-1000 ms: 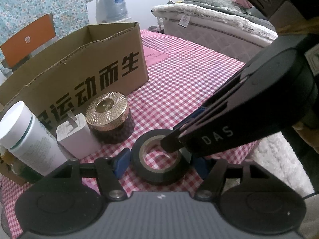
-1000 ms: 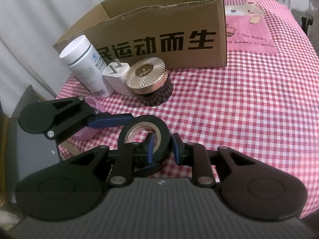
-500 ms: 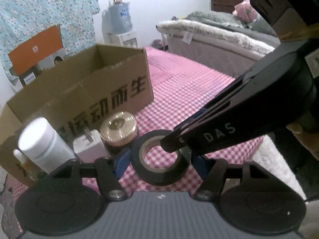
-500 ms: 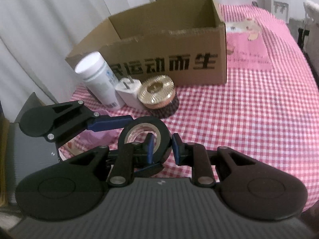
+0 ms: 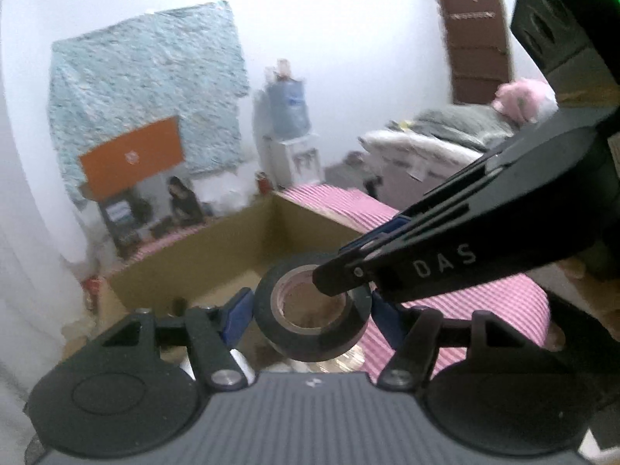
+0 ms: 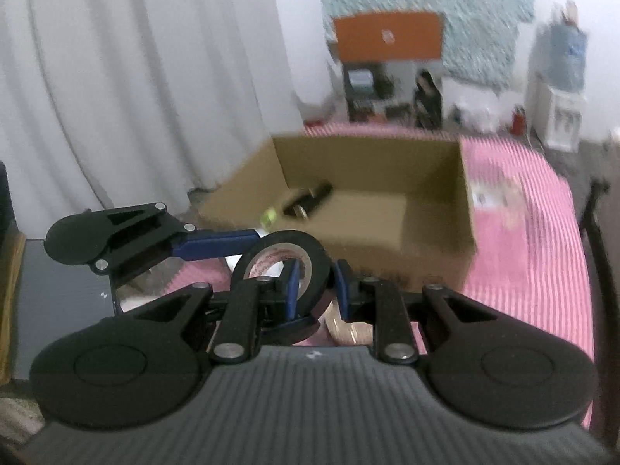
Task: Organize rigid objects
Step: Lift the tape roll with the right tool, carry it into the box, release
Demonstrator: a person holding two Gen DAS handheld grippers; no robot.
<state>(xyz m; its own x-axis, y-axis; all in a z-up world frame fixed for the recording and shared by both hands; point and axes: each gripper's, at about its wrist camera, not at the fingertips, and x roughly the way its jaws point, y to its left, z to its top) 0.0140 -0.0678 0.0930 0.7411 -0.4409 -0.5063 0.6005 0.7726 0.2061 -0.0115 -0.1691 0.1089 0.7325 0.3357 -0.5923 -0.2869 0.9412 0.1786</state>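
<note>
Your left claw (image 5: 308, 308) has its two blue pads on opposite outer sides of the black tape roll (image 5: 312, 312), closed to the roll's full width. The roll lies roughly flat between the pads, hole facing up, and is raised clear of the counter (image 5: 515, 302).

Your right claw (image 6: 316, 290) grips the same roll (image 6: 285, 267) across its wall: one blue pad sits inside the hole, the other against the outer face. This claw is closed to the thickness of the wall. In the left wrist view, the right claw's finger (image 5: 348, 277) reaches in from the right, its tip over the roll's hole.

Both claws therefore hold the roll at once. It hangs in the air just in front of the cardboard box (image 6: 372, 201), near the box's front wall and at about the height of its rim.

The box stands open on the pink checked cloth covering the counter. A dark object (image 6: 310, 197) lies on the box floor near the left rear corner; blur prevents identifying it.

Below the roll in the left wrist view you can see the edge of a gold lid (image 5: 347, 360). Both views are blurred, so finer detail cannot be told.
</note>
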